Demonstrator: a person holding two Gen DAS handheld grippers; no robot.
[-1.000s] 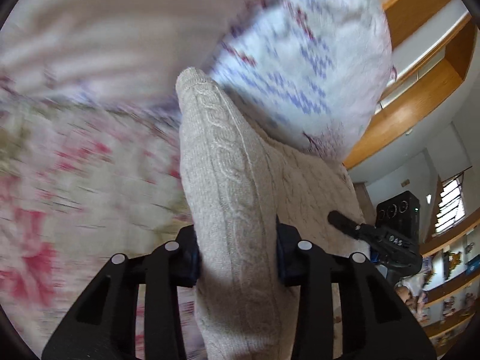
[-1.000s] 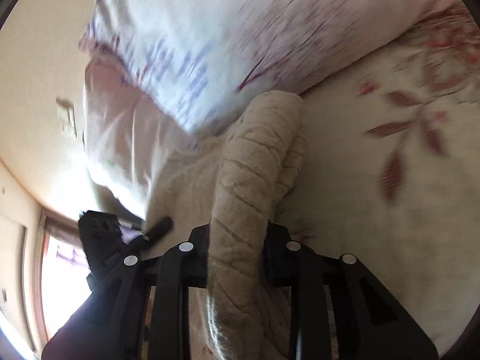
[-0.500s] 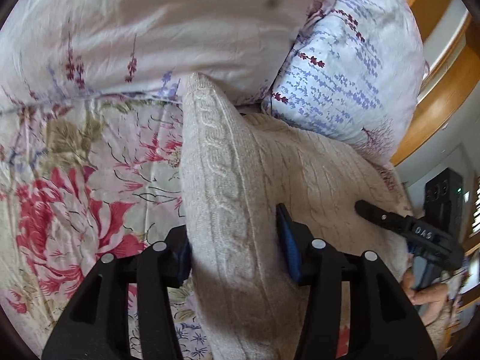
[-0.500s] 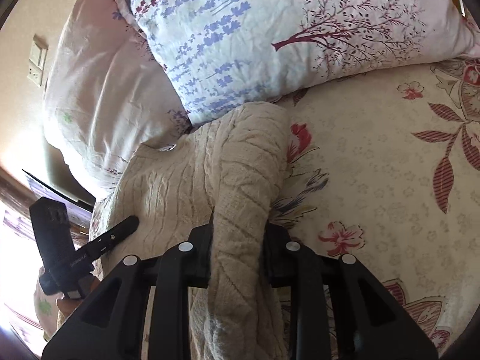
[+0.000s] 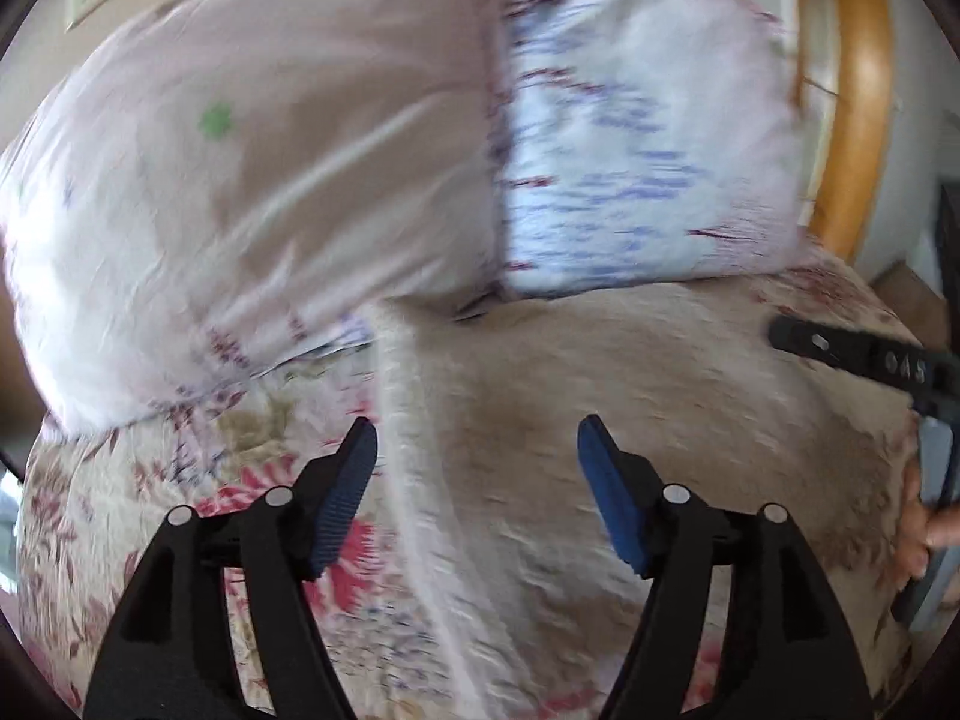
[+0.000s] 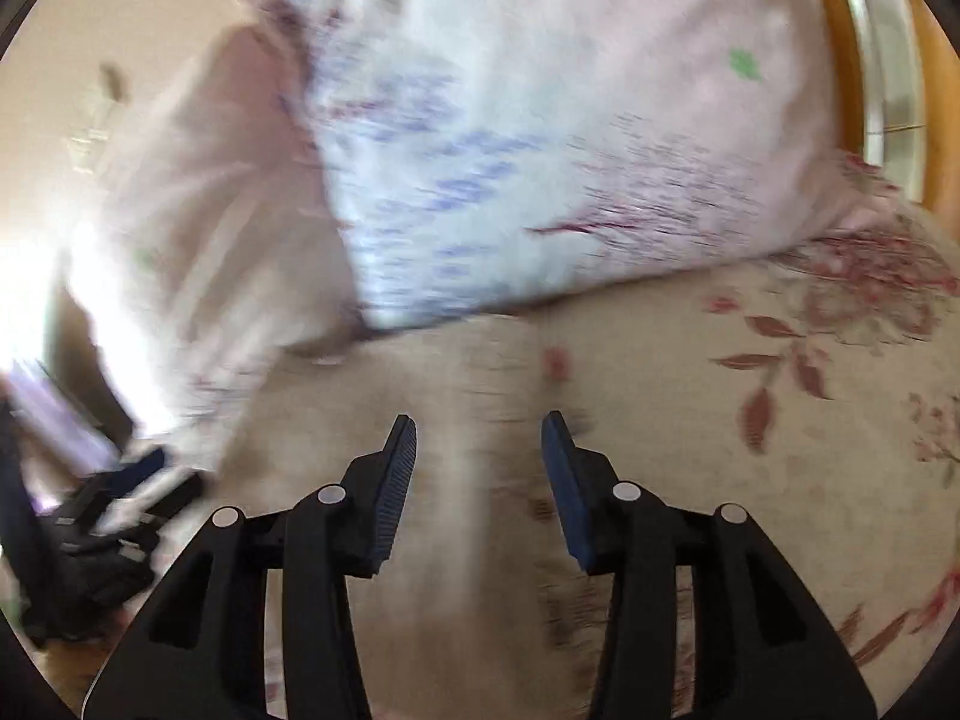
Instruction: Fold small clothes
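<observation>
A beige cable-knit sweater (image 5: 600, 372) lies flat on the floral bed cover (image 5: 150, 480), its far edge against the pillows. My left gripper (image 5: 477, 438) is open and empty just above the sweater's left side. In the right wrist view the sweater (image 6: 456, 396) lies below my right gripper (image 6: 480, 438), which is open and empty. The right gripper also shows at the right edge of the left wrist view (image 5: 864, 354). Both views are motion-blurred.
A pale pink pillow (image 5: 270, 168) and a white pillow with blue and purple print (image 5: 636, 138) stand at the head of the bed. A wooden headboard (image 5: 858, 90) rises behind them. Floral bed cover (image 6: 810, 420) extends to the right of the sweater.
Both grippers have opened and let go of the sweater folds they held. The sweater now lies flat on the bed, and both grippers have pulled back from it.
</observation>
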